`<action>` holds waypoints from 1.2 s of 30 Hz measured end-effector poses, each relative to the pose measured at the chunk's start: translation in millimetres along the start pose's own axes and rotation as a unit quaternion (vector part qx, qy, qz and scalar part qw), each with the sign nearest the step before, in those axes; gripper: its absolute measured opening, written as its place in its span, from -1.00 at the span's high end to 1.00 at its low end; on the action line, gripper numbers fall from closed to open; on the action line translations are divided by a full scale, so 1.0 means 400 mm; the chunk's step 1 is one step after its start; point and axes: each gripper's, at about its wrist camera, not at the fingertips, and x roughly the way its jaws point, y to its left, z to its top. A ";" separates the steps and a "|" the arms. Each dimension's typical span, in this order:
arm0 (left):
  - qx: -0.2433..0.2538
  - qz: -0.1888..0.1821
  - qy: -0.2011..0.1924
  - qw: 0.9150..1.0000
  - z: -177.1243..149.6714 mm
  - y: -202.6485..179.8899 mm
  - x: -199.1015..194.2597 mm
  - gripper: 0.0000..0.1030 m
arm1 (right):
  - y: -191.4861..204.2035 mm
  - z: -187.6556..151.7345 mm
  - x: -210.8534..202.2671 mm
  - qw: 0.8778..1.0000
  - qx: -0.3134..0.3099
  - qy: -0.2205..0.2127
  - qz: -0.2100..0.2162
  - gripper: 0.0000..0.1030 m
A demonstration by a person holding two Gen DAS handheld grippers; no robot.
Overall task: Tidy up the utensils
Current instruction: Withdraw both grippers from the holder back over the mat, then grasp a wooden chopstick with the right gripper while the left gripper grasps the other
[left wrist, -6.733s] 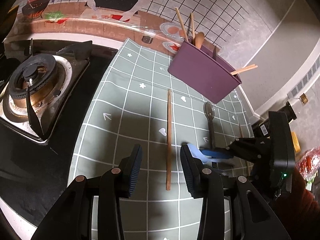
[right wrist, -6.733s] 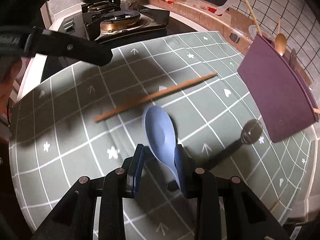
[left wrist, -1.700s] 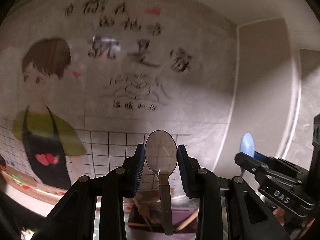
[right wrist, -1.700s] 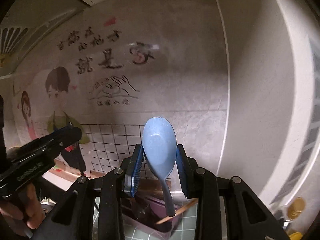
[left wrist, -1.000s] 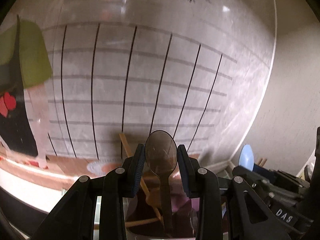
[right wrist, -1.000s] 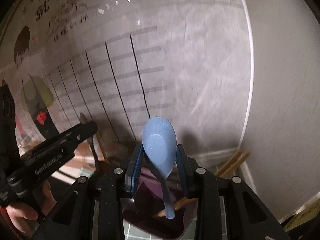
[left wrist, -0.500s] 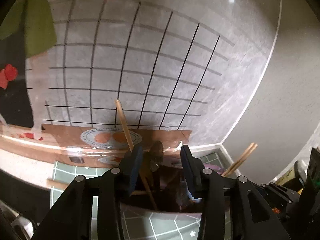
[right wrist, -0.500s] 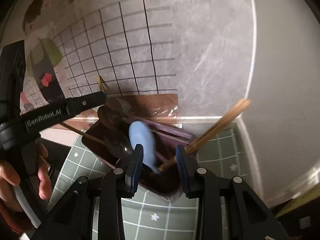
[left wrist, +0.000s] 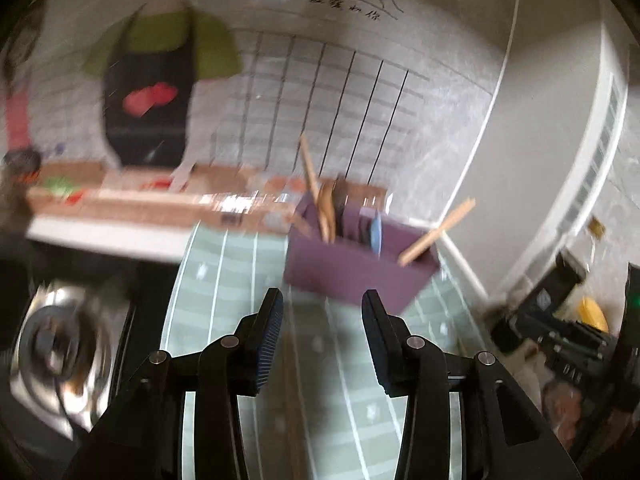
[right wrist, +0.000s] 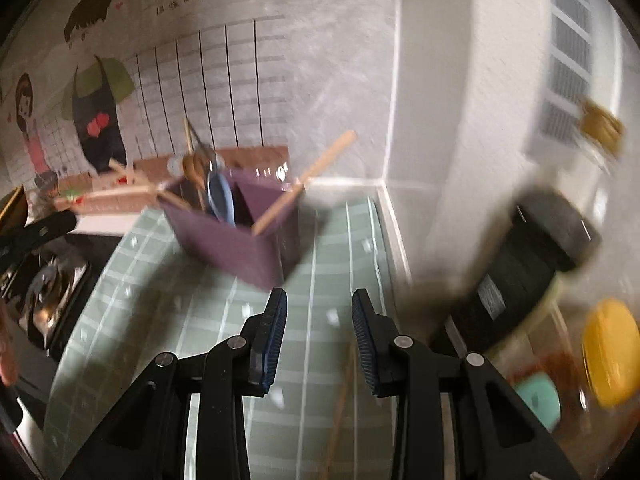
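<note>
A purple utensil holder (left wrist: 352,268) (right wrist: 236,240) stands on the green grid mat (left wrist: 224,280) near the back wall. In it are a blue spoon (left wrist: 375,234) (right wrist: 221,198), a dark metal spoon (left wrist: 342,200), a wooden spoon (left wrist: 326,208) and wooden chopsticks (left wrist: 436,232) (right wrist: 304,180). My left gripper (left wrist: 322,332) is open and empty, in front of the holder. My right gripper (right wrist: 320,328) is open and empty, in front of the holder and to its right. A thin wooden chopstick (right wrist: 340,400) lies blurred on the mat under the right gripper.
A gas stove burner (left wrist: 56,356) is at the left of the mat. A dark jar (right wrist: 520,268), a yellow lid (right wrist: 608,352) and a teal object (right wrist: 538,398) stand at the right by the wall. The right gripper's body (left wrist: 560,344) shows in the left view.
Both spoons were let go into the purple holder. Both grippers opened and pulled back and up from the holder; the views are blurred by motion.
</note>
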 end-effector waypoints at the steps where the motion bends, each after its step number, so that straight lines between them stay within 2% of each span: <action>1: -0.004 0.003 0.003 1.000 -0.027 0.006 -0.026 0.18 | -0.008 -0.024 -0.010 1.000 0.003 0.010 0.002 0.38; 5: -0.024 0.021 0.031 0.999 -0.170 0.035 -0.078 0.18 | -0.032 -0.121 -0.043 0.998 0.015 0.052 0.016 0.38; 8: -0.042 0.045 0.049 0.997 -0.256 0.058 -0.103 0.18 | -0.044 -0.188 -0.064 0.998 0.018 0.061 0.017 0.38; 15: -0.076 0.065 0.076 0.992 -0.379 0.079 -0.140 0.18 | -0.086 -0.324 -0.080 0.996 0.028 0.087 0.007 0.38; 21: -0.052 0.078 0.072 0.993 -0.426 0.041 -0.155 0.18 | -0.059 -0.393 -0.080 0.994 0.033 0.099 0.029 0.40; 25: -0.045 0.070 0.081 0.993 -0.434 0.026 -0.145 0.18 | -0.030 -0.403 -0.049 0.992 0.034 0.116 0.042 0.63; 30: -0.047 0.074 0.076 0.993 -0.434 0.026 -0.148 0.18 | -0.017 -0.403 -0.023 0.991 0.036 0.121 0.045 0.74; 36: -0.060 0.088 0.071 0.992 -0.436 0.040 -0.144 0.18 | 0.003 -0.398 -0.001 0.992 0.011 0.120 0.023 0.78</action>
